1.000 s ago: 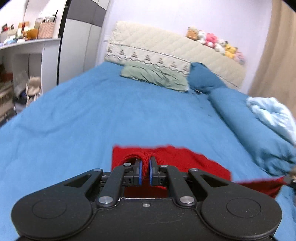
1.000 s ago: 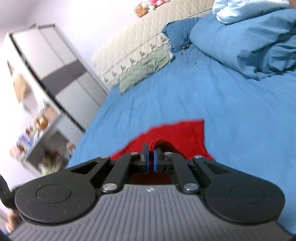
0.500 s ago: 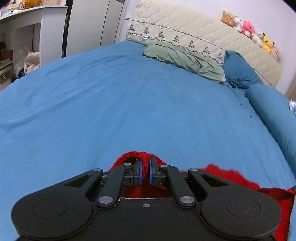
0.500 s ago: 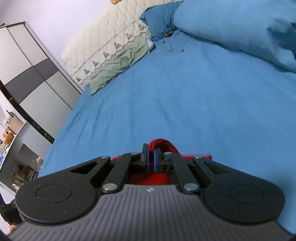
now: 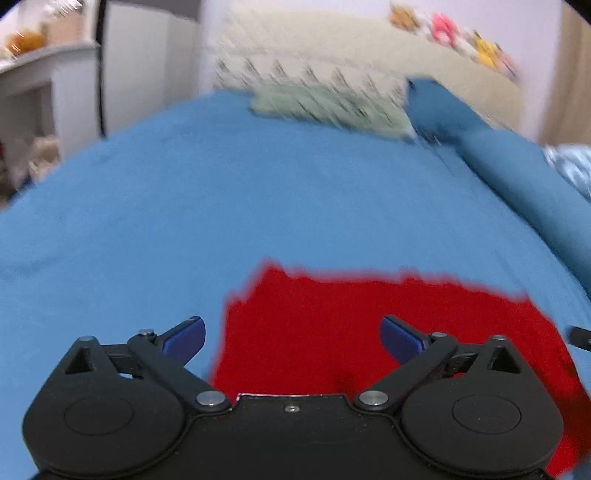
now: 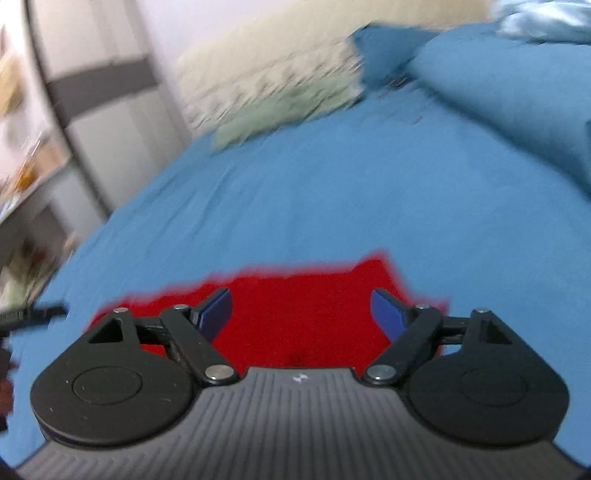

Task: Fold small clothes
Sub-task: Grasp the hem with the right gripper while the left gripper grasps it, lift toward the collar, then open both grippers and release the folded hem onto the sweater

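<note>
Even, soft indoor light; heavy motion blur, fisheye-curved edges throughout.

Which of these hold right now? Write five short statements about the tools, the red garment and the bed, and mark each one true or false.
1. The left tool is open. True.
2. The right tool is shut on the red garment. False: its jaws stand wide apart and hold nothing.
3. The red garment lies on the blue bedsheet. True.
4. The pillow near the headboard is yellow. False: the pillow is pale green.
5. Soft toys sit along the top of the headboard. True.
</note>
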`<state>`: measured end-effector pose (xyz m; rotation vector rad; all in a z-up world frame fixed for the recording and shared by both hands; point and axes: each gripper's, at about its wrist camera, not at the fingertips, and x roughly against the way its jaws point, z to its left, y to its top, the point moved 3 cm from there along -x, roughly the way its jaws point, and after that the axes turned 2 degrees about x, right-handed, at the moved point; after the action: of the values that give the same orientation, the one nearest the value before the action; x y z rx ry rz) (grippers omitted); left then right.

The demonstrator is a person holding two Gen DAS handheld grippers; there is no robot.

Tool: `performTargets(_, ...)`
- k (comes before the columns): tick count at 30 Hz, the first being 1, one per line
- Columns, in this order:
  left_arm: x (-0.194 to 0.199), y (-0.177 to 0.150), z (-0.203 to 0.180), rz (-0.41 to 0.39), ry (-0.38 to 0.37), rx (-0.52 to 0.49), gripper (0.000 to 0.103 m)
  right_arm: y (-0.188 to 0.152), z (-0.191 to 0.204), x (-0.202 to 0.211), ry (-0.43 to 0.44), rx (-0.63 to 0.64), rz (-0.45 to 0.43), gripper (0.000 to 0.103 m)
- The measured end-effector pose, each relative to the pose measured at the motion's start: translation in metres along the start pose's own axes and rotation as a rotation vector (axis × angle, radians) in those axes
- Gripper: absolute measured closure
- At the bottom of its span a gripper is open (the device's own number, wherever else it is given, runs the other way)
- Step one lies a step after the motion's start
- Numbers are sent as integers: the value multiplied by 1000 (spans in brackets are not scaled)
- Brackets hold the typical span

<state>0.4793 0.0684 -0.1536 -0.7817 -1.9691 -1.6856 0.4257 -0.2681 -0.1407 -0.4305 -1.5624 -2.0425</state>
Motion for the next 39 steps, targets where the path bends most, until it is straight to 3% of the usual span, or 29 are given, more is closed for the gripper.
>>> performTargets(3,-17,-33,0,92,55,-44,1,-34,5,-13,0,47,106,5)
performTargets(5,-33,-49,6,181,62,-32,0,-52,-8,-20,-85,56,148,6)
performTargets(8,-33,-53,10,171,44,-18,0,-56,-23,-16,-132,23,124,7)
performTargets(11,-36,-50,7,216,61,-22,0,-49,-29,-6,-131,-46,138,7)
performTargets(17,-37,-50,6,246,52,-23,0,-34,-39,43,-155,-87,86,6)
performTargets(19,-36,-43,5,307,70,-45,0,-32,-44,58,-167,-77,89,6)
performTargets(21,-24,-36,0,275,144,-55,0,-31,-50,73,-178,-57,95,6)
performTargets(23,1,-30,-18,151,190,-133,0,-31,-57,80,-191,-42,104,6)
performTargets(24,12,-27,-33,102,174,-173,0,-32,-60,84,-197,-38,108,6)
performTargets(26,24,-24,-59,77,96,-206,0,-35,-66,89,-206,-24,117,6)
performTargets(28,22,-21,-87,123,18,-207,0,-39,-69,86,-210,-8,127,6)
performTargets(32,8,-24,-133,180,-48,-192,0,-54,-68,74,-198,-6,147,8)
performTargets(39,-32,-52,-168,312,-23,-223,0,-73,-51,47,-189,13,136,22)
